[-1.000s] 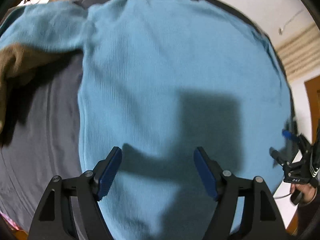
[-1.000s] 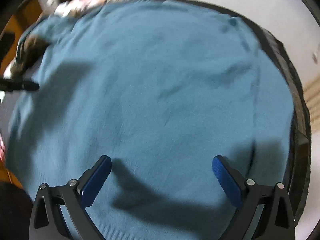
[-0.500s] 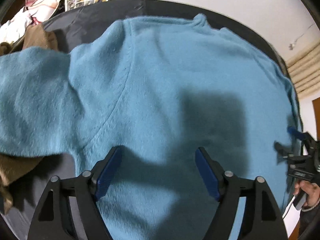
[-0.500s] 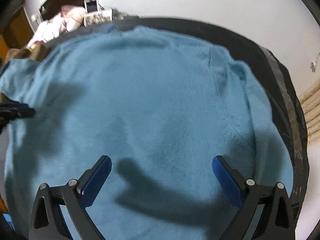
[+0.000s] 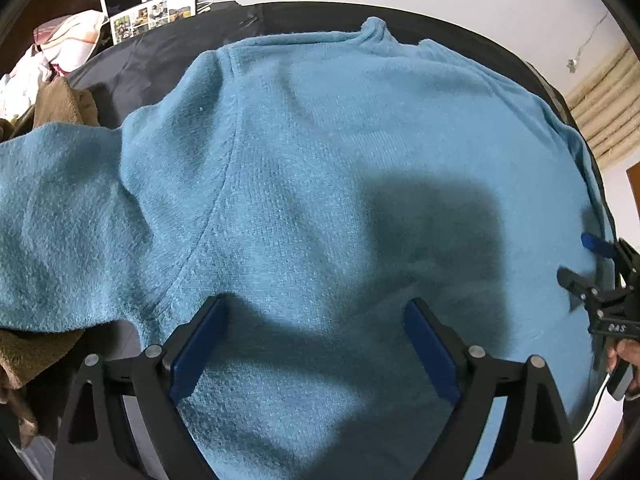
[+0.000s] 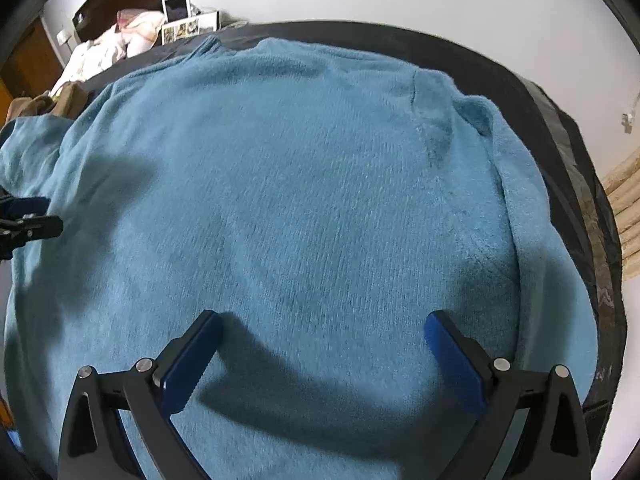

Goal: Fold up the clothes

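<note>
2 grippers hang wide open over 1 blue sweater.

The blue sweater (image 5: 340,184) lies flat on the dark table (image 6: 552,120), collar at the far side, so it runs long from near to far. The left gripper (image 5: 316,344) has just been opening and nothing sits between its pads; it is nearest the left sleeve (image 5: 60,216), which sticks out sideways past a brown cloth (image 5: 60,104). The right gripper (image 6: 324,356) is spread wide too, empty, near the right sleeve (image 6: 532,200) lying along the body. I think the sleeves get folded in next.
</note>
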Demonstrator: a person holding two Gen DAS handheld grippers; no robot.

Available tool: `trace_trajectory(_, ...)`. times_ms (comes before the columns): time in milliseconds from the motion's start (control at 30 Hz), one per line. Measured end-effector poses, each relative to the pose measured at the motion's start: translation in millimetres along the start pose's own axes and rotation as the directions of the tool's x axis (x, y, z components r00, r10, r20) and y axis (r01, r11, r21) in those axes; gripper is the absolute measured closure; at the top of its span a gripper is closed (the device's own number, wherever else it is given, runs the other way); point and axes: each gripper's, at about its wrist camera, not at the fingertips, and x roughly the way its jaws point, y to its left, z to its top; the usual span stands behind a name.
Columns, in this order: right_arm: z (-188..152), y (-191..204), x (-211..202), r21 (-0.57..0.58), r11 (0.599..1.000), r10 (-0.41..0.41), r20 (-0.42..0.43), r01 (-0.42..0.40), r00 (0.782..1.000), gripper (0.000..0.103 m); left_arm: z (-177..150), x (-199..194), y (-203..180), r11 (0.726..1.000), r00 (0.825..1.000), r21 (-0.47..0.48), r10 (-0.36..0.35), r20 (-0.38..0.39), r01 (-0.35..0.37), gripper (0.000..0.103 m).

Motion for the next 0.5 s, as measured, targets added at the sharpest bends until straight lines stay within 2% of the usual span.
trace_trajectory(100, -12.7, -5.1, -24.2, -0.01, 0.999, 0.037, 0.032, -0.036, 0.999, 0.001, -7.7, -9.5, 7.0, 0.998, 1.0, -0.062, -0.018, -0.001, 0.018, 0.011)
trace_trajectory(200, -33.2, -13.6, -54.9, -0.03, 0.998, 0.059, 0.068, -0.057, 0.996, 0.001, -18.5, -21.2, 5.0, 0.994, 1.0, -0.106, -0.007, 0.01, 0.008, 0.01)
trace_trajectory(333, -63.3, -35.5, -78.2, -0.044, 0.995, 0.091, 0.062, -0.088, 0.994, 0.001, -37.0, -31.7, -19.2, 0.991, 1.0, -0.136, -0.014, 0.014, 0.016, 0.01)
trace_trajectory(500, -108.2, -61.1, -85.1, -0.062, 0.992, 0.114, 0.023, -0.113, 0.993, 0.001, -73.4, -46.7, -70.9, 0.996, 1.0, -0.092, -0.013, 0.014, 0.014, 0.01)
